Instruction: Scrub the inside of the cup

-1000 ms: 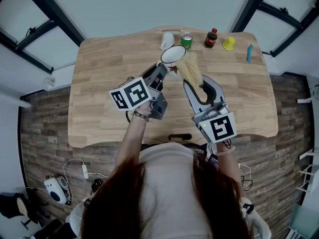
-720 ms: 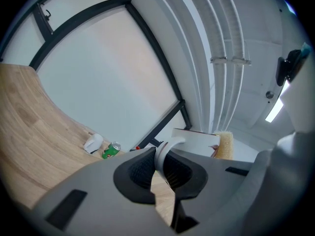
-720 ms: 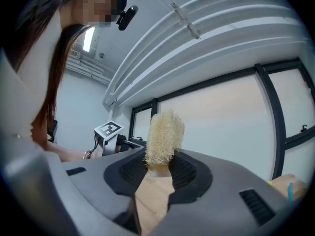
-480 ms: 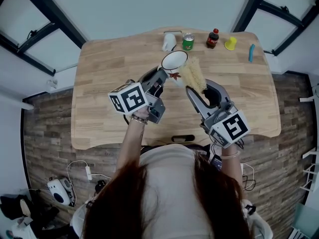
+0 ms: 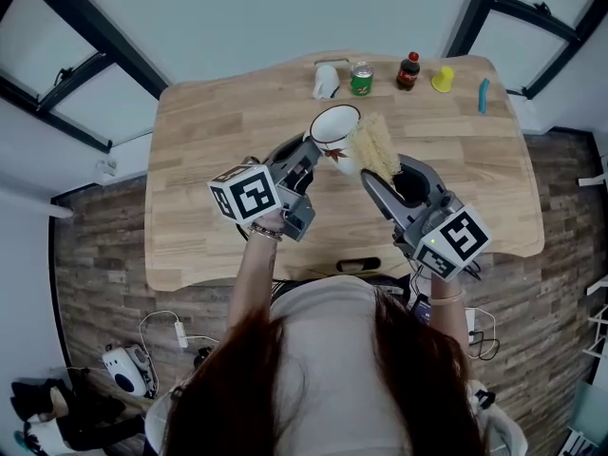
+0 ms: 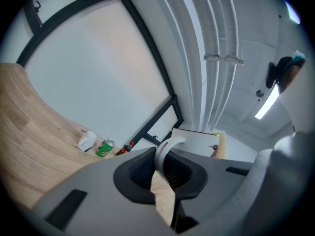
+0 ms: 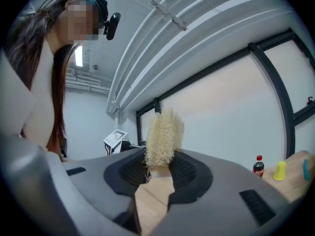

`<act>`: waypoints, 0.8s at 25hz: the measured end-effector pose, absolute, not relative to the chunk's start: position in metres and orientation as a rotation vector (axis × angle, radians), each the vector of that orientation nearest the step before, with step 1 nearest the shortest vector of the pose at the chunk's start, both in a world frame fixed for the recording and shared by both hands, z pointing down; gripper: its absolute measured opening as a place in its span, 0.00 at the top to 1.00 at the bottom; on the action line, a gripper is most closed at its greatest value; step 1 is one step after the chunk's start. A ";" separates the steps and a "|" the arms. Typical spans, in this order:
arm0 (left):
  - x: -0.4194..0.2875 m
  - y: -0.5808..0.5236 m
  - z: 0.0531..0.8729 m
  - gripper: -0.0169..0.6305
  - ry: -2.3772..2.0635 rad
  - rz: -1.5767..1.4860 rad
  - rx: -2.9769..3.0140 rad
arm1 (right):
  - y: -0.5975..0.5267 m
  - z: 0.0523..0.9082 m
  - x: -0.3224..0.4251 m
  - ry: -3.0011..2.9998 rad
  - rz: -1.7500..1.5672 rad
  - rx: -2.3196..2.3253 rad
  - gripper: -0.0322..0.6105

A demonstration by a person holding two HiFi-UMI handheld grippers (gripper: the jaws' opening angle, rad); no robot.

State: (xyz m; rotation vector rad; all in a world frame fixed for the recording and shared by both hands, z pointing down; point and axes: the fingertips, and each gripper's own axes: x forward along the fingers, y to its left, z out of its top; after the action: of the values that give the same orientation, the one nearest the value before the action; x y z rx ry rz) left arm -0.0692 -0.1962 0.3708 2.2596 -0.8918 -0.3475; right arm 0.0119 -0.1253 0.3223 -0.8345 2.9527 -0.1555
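Observation:
A white enamel cup (image 5: 334,126) with a dark rim and a red mark on its side is held above the wooden table (image 5: 209,131), mouth tilted up. My left gripper (image 5: 306,152) is shut on its handle; in the left gripper view the white handle (image 6: 165,154) sits between the jaws of the left gripper (image 6: 160,170), with the cup body (image 6: 197,142) beyond. My right gripper (image 5: 373,176) is shut on a pale loofah scrubber (image 5: 373,145), which stands just right of the cup's rim, outside it. The scrubber (image 7: 162,134) sticks up from the right gripper (image 7: 158,168).
Along the table's far edge stand a small white object (image 5: 326,81), a green can (image 5: 360,79), a cola bottle (image 5: 409,70), a yellow object (image 5: 443,80) and a blue object (image 5: 483,95). A black handle (image 5: 358,265) sits at the near edge.
Both grippers have drawn a little nearer to the person, carrying cup and scrubber. The right gripper has swung out to the right. The scrubber stays beside the cup's rim.

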 end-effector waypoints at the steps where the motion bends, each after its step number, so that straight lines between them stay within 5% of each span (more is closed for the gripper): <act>1: -0.069 -0.195 0.371 0.93 -0.889 -0.343 2.262 | -0.125 0.323 0.012 2.955 -0.164 -0.826 0.74; 20: -0.068 -0.182 0.370 0.93 -0.773 -0.322 2.315 | -0.116 0.324 0.014 2.946 -0.334 -0.675 0.74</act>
State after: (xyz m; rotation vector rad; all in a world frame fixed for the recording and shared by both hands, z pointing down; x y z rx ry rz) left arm -0.0683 -0.1820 0.3699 2.3150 -0.7733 -0.3216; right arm 0.0142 -0.1160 0.3237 -0.6751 2.9462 -0.3338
